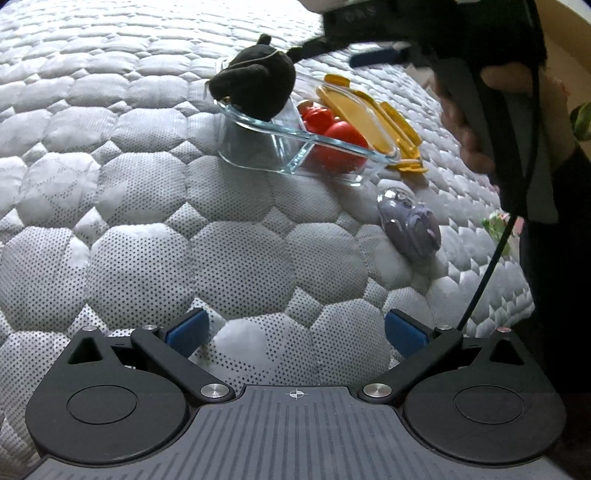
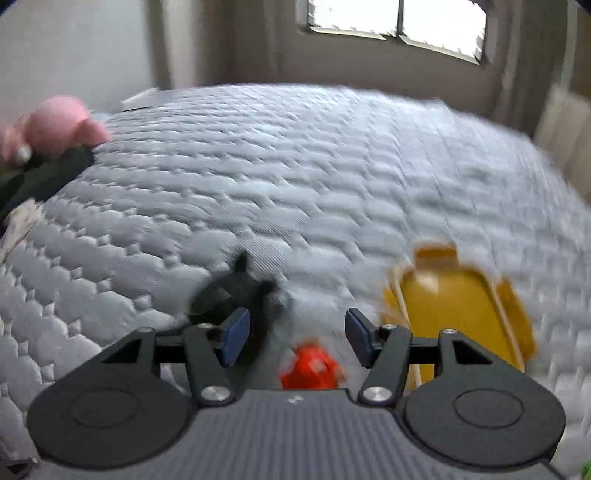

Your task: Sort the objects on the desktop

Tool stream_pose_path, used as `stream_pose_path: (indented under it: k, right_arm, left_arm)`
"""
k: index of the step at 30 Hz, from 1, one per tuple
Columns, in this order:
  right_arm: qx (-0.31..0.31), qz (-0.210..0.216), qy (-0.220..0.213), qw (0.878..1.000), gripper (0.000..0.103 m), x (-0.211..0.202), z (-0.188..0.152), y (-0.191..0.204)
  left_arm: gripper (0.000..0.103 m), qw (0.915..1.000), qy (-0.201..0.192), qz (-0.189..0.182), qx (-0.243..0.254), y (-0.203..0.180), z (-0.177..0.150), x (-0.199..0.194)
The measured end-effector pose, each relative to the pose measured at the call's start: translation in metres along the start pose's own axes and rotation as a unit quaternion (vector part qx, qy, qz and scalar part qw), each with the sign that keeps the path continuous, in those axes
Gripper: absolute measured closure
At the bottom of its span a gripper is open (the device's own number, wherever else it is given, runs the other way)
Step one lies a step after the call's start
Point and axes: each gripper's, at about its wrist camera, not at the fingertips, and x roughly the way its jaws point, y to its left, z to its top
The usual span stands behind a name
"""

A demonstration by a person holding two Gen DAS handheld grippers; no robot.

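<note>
A clear glass container (image 1: 295,147) lies on the quilted mattress (image 1: 147,184). A black plush toy (image 1: 258,83) rests on its near-left rim and red tomatoes (image 1: 338,138) sit inside. A yellow lid (image 1: 373,118) lies behind it. A purple computer mouse (image 1: 410,225) lies to the right. My left gripper (image 1: 295,332) is open and empty, low over the mattress. My right gripper (image 2: 295,334) is open above the container; the right wrist view is blurred and shows the black plush (image 2: 236,295), a tomato (image 2: 310,369) and the lid (image 2: 461,310).
A pink plush (image 2: 62,125) sits at the mattress's far left edge. A window (image 2: 395,22) is in the far wall. A green and pink object (image 1: 498,225) lies near the mattress's right edge.
</note>
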Motion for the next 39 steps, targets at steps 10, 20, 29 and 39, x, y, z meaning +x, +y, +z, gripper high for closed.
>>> stream_pose_path:
  k: [10,20,29,39]
  right_arm:
    - [-0.013,0.047,0.057,0.997,0.030,0.055,0.024,0.023]
    - [0.019,0.084,0.013,0.996,0.049,0.027,0.028,0.001]
    - [-0.170,-0.037,-0.086,0.981,0.048,-0.010,0.025,0.046]
    - [-0.196,0.000,-0.026,0.980,0.040,0.022,-0.004,0.066]
  left_arm:
    - [0.000,0.9998,-0.004,-0.004,-0.019,0.012,-0.003,-0.005]
    - [0.000,0.9997,-0.004,-0.002,-0.023,0.012,0.000,-0.002]
    - [0.000,0.9998,-0.003,0.003,-0.019,0.006,-0.001,-0.001]
    - [0.000,0.9998,-0.003,0.003,-0.019,0.008,-0.002,-0.001]
